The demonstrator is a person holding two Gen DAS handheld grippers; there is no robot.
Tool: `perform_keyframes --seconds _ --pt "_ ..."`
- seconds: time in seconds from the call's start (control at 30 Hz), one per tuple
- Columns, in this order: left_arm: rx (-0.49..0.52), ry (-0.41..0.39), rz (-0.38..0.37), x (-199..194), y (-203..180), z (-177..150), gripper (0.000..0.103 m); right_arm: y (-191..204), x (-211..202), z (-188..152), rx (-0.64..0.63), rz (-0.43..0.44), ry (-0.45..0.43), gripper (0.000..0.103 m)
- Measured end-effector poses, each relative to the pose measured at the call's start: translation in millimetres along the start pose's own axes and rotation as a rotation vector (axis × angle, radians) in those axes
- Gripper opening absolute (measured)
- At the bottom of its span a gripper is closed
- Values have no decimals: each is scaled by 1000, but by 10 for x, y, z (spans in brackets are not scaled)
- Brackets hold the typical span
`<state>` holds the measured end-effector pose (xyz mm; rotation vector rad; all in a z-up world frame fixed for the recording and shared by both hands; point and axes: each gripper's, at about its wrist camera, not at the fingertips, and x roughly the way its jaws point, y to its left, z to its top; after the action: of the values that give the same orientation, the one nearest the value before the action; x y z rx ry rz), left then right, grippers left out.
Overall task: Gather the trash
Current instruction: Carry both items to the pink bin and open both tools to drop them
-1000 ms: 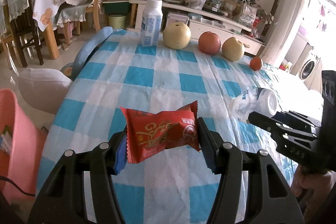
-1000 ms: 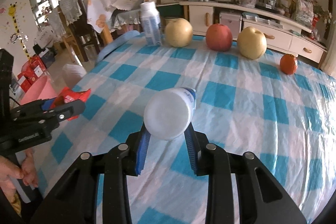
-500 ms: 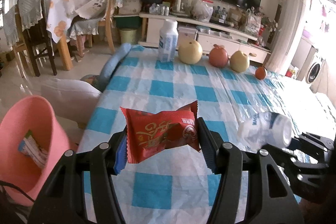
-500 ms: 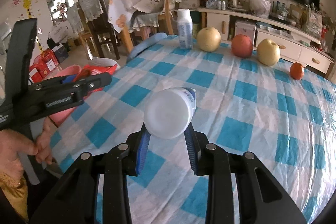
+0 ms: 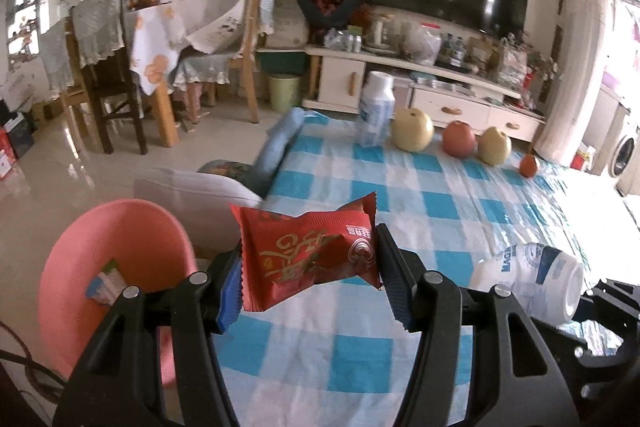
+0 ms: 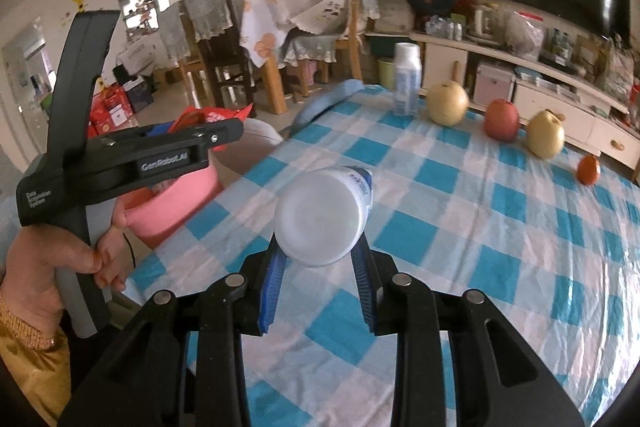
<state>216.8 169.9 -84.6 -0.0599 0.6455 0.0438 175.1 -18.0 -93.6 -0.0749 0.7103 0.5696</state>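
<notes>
Trash is in hand on both sides, neither piece yet discarded. At far left, a pink bin (image 5: 120, 267) stands on the floor just off the table's left edge, mouth tilted toward the camera; a scrap of packaging (image 5: 105, 281) lies inside, so it is judged to be the collection point.

Left gripper (image 5: 308, 267): jaws part-way closed and clamped on a red snack wrapper (image 5: 310, 257). The pads press its two short ends, leaving the flat face upright. Judgement: an end-to-end grip suits crinkly foil, which would slip or fold under a face-on pinch. The wrapper hangs over the table's left edge, beside the bin and not yet above its mouth. In the right wrist view, a hand (image 6: 44, 267) grasps this tool's handle.

Right gripper (image 6: 318, 267): jaws drawn close and clamped on a white plastic bottle (image 6: 322, 217). It is held lying along the fingers, base toward the camera, pinched across its round body. It sits clear above the checked tablecloth (image 6: 500, 247), inboard of the left edge, well short of the bin.

Along the table's far edge stand an upright bottle (image 5: 376, 109), two pears (image 5: 412, 129), an apple (image 5: 459, 139) and a small orange fruit (image 5: 529, 165). They are lined up neatly and are judged not to be trash, though the upright bottle's status is uncertain.
</notes>
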Motion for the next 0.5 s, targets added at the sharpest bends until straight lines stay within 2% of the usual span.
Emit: perform_keyframes --seconds 0.5 --pt "-164 -8 180 -124 940 63 59 940 462 471 -123 141 -4 34"
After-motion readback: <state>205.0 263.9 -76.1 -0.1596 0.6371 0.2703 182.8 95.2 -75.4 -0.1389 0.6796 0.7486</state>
